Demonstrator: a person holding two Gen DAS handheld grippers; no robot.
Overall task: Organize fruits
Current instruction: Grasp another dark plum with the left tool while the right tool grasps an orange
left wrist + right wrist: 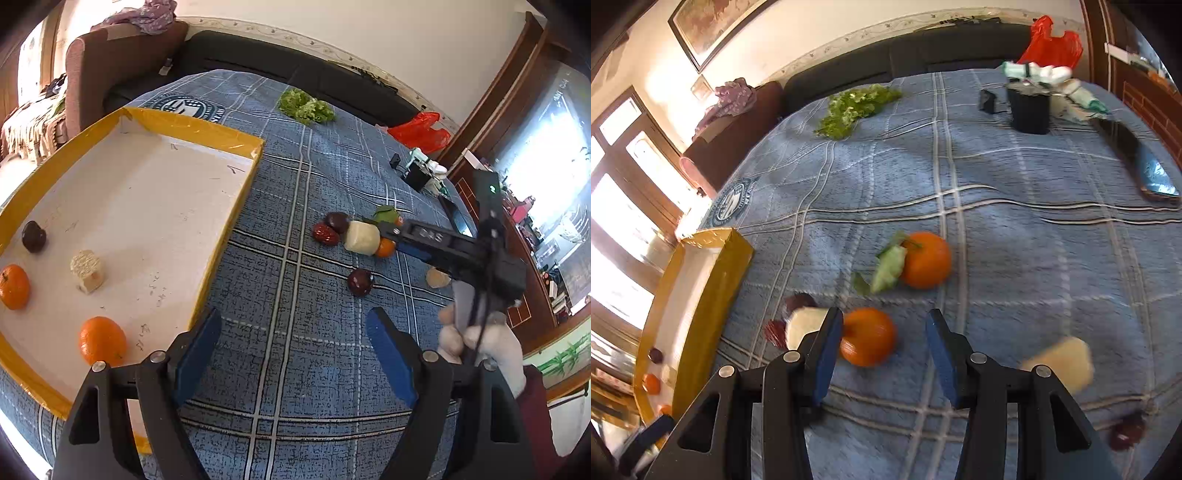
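A yellow-rimmed white tray [192, 129] lies at the left on the blue plaid cloth. It holds two oranges [102, 339], a dark jujube [34, 236] and a pale cut chunk [87, 271]. My left gripper [293, 339] is open and empty above the cloth, just right of the tray. My right gripper [884, 345] is open, its jaws around a small orange [868, 336] without closing on it; it shows in the left wrist view [406, 238] too. A white chunk [803, 326], red jujubes [775, 332] and a leafy orange [927, 259] lie close by.
A dark jujube [360, 282] and a pale chunk [1062, 363] lie apart on the cloth. Lettuce [855, 107] lies at the far side. A black box [1030, 109], a phone [1145, 166] and a red bag [1052, 42] are at the far right.
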